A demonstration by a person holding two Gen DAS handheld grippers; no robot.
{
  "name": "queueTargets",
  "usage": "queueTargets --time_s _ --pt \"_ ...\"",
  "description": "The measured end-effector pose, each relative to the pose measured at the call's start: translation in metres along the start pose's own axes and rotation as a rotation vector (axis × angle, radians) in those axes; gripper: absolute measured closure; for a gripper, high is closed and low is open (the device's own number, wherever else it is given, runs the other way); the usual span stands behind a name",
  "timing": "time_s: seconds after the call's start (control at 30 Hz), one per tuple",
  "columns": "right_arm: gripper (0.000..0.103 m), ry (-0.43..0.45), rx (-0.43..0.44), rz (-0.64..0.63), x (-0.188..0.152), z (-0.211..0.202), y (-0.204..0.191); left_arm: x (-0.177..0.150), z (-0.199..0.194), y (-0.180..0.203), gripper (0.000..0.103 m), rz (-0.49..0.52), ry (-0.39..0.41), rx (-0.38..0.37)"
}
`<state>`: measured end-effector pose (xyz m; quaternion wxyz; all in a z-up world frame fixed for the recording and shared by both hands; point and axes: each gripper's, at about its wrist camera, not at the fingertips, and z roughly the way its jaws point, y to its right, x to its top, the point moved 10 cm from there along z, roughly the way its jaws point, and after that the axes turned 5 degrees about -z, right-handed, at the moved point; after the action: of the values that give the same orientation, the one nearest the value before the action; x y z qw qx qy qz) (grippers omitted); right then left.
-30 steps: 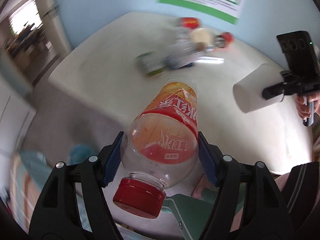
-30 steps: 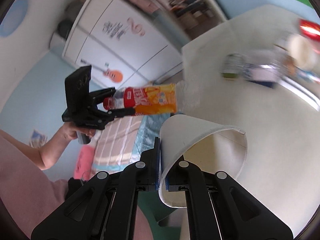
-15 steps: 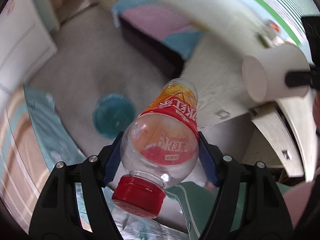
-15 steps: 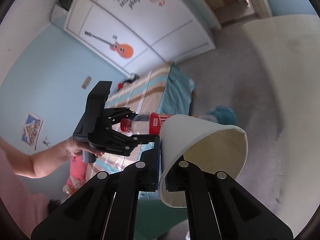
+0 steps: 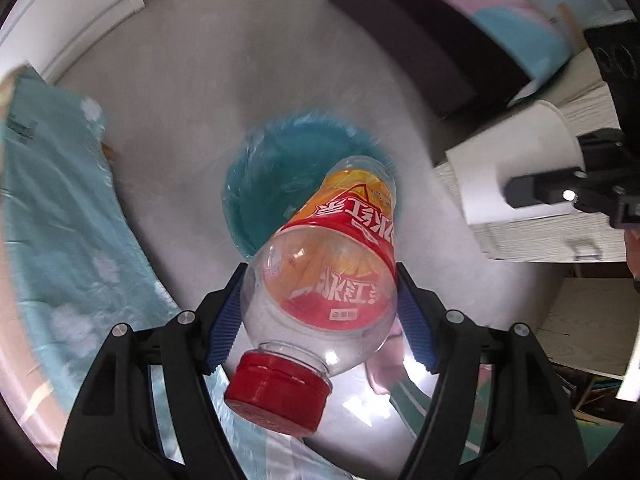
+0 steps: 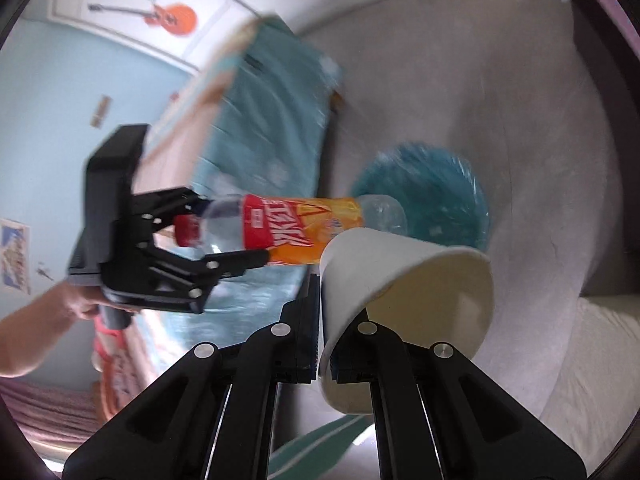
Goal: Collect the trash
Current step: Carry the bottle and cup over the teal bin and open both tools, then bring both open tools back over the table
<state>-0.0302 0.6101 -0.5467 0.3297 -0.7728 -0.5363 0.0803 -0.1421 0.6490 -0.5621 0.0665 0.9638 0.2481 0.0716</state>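
Left gripper [image 5: 320,312] fingers clamp a clear, red-capped bottle [image 5: 324,280] (orange label); right gripper [image 6: 326,336] fingers pinch a white paper cup [image 6: 404,280].

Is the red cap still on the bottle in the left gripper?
Yes, the red cap sits screwed on the bottle clamped in the left gripper.

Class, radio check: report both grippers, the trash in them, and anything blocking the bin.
Left gripper shut on bottle. Right gripper pinching paper cup wall. Teal bin below, nothing in the way.
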Motion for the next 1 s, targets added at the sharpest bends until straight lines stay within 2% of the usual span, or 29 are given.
queueTargets --time_s 0.1,0.2,0.37,0.47,0.6,0.7,0.8,0.9,1.0 --pt "0.098 -0.062 -0.032 -0.005 -0.001 0.056 0.029 -0.012 0.057 -0.017 0.036 -0.008 -0.06 -0.013" --pt "0.098 -0.106 -0.053 -0.007 -0.007 0.087 0.043 -0.021 0.094 -0.027 0.036 0.003 -0.1 -0.003" --pt "0.095 -0.205 -0.106 -0.025 -0.026 0.126 0.069 -0.024 0.125 -0.03 0.036 0.026 -0.129 -0.004" --pt "0.095 -0.242 -0.125 -0.04 -0.031 0.133 0.072 -0.026 0.135 -0.026 0.036 0.032 -0.154 -0.007" --pt "0.094 -0.239 -0.12 -0.016 -0.03 0.12 0.069 -0.03 0.145 -0.024 0.035 0.028 -0.181 -0.008" --pt "0.094 -0.204 -0.114 -0.006 -0.02 0.107 0.066 -0.024 0.143 -0.022 0.035 0.023 -0.177 -0.005" --pt "0.094 -0.167 -0.112 0.007 -0.02 0.083 0.062 -0.017 0.128 -0.019 0.027 0.024 -0.158 0.019" --pt "0.094 -0.137 -0.107 0.019 -0.019 0.06 0.055 -0.015 0.118 -0.015 0.028 0.018 -0.155 0.015" --pt "0.092 -0.09 -0.097 0.015 -0.019 0.019 0.035 -0.015 0.092 -0.011 0.027 0.005 -0.132 0.012"
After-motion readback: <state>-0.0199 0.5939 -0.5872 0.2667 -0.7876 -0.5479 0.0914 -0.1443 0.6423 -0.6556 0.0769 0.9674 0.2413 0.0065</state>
